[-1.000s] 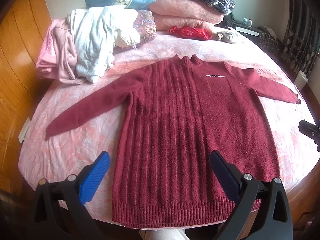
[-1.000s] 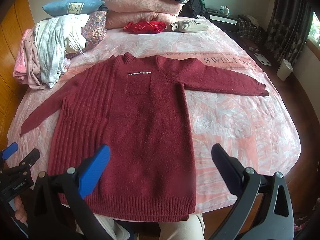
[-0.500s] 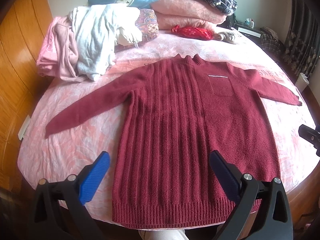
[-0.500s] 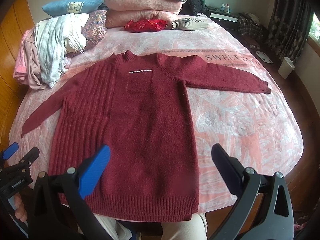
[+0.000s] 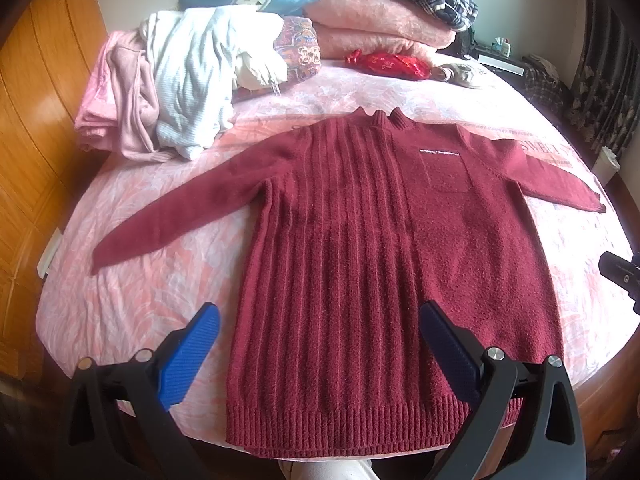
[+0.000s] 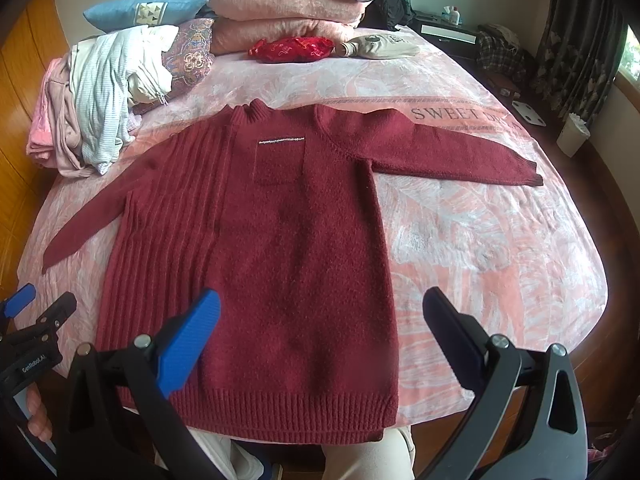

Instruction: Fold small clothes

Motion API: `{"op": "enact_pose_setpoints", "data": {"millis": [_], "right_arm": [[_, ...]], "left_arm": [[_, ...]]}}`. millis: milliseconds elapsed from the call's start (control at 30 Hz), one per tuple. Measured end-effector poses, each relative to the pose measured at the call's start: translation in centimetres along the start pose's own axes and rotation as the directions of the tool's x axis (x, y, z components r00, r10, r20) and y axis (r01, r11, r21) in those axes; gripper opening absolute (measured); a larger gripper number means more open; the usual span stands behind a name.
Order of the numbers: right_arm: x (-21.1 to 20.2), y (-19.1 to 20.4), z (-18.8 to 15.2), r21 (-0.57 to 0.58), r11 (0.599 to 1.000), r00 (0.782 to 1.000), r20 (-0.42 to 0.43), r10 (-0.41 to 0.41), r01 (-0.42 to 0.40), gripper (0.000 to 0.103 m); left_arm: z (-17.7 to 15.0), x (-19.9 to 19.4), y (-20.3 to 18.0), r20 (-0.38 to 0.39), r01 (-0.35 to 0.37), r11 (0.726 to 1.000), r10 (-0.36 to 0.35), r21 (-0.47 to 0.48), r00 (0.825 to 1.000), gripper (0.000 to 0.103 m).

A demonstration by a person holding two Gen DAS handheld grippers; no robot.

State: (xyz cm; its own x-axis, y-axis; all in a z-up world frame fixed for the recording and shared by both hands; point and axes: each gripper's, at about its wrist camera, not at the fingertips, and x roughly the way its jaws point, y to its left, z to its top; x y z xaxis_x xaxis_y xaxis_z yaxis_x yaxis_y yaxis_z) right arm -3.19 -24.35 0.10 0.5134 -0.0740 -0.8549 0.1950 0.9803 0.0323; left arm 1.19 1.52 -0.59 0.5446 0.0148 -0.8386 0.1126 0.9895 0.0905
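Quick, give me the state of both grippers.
Left gripper: open, holding nothing, above the sweater.
Right gripper: open, holding nothing.

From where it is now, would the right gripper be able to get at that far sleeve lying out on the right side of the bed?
Probably yes. The right gripper is open and holds nothing, and the right sleeve lies flat on the bare bedspread with nothing on it or between; it would need a forward reach.
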Motion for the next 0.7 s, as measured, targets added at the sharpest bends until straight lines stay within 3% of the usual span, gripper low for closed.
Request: {"op": "enact_pose_setpoints", "data": {"millis": [700], "right_arm": [[0.21, 0.11, -0.06, -0.007, 1.000, 1.000, -0.004, 0.003, -0.003, 0.100]], "left_arm": [[-0.16, 0.20, 0.19, -0.004, -0.001, 1.000, 0.001, -0.002, 1.000, 0.100]]}}
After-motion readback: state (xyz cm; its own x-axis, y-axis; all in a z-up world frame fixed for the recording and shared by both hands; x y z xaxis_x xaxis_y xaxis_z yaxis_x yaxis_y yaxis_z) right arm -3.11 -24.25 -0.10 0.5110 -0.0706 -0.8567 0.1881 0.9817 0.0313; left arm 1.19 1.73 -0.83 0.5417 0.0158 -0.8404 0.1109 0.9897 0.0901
